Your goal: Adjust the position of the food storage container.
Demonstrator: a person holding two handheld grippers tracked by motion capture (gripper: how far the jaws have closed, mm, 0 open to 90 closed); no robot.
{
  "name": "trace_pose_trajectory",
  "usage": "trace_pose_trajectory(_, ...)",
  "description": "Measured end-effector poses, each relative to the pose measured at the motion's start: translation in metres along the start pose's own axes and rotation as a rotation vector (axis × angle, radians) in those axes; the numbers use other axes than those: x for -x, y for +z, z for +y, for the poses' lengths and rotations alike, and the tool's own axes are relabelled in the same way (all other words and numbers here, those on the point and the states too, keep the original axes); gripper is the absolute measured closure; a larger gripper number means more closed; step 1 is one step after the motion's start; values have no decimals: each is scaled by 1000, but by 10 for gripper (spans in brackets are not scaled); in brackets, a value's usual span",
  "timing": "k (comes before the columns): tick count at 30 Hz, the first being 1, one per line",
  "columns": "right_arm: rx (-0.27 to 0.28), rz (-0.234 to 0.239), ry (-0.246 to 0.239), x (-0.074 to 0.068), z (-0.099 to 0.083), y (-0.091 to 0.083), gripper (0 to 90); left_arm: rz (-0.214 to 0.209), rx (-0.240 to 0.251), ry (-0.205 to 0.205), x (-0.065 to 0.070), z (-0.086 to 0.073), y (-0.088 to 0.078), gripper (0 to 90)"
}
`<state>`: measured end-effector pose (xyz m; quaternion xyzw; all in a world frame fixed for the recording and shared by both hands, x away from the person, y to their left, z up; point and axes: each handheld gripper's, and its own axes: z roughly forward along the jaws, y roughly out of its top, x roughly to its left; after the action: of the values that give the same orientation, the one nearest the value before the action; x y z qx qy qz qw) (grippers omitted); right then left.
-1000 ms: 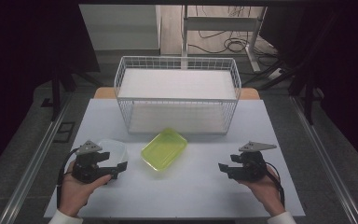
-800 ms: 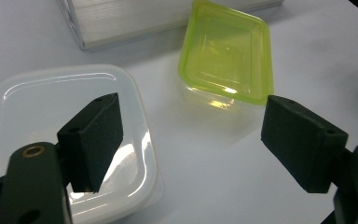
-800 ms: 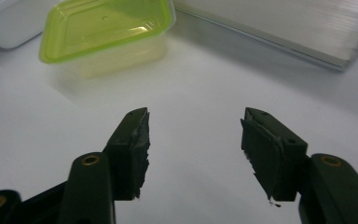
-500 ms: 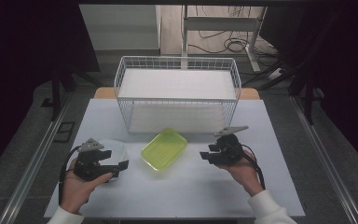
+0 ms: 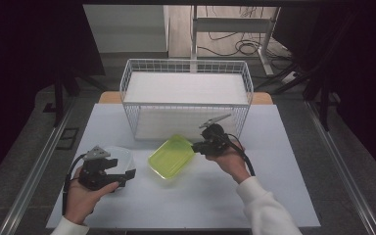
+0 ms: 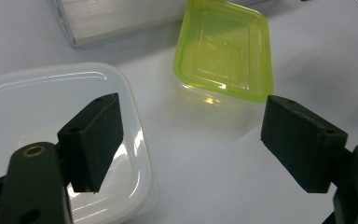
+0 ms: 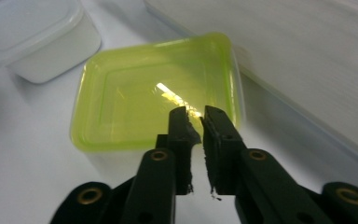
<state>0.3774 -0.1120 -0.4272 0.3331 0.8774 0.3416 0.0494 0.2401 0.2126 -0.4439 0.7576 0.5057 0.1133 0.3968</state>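
Two grippers: right gripper (image 7: 195, 116) nearly closed, empty, over the green container (image 7: 156, 91) lid; left gripper (image 6: 191, 140) wide open, empty, over the white container (image 6: 51, 126).

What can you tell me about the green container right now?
The green container is a shallow rectangular tub of translucent lime plastic with rounded corners and a raised rim, closed by a matching lid. It sits flat on the white table, turned diagonally, just in front of the wire basket. The right gripper, jaws almost closed, hovers over its near edge; whether it touches is unclear.
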Motion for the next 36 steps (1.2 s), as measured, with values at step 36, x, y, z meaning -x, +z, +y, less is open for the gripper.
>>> trace_pose_trajectory(36,-104,-96,-168,-21,74,110,886,-6,-7,2,-8,-4,2,205)
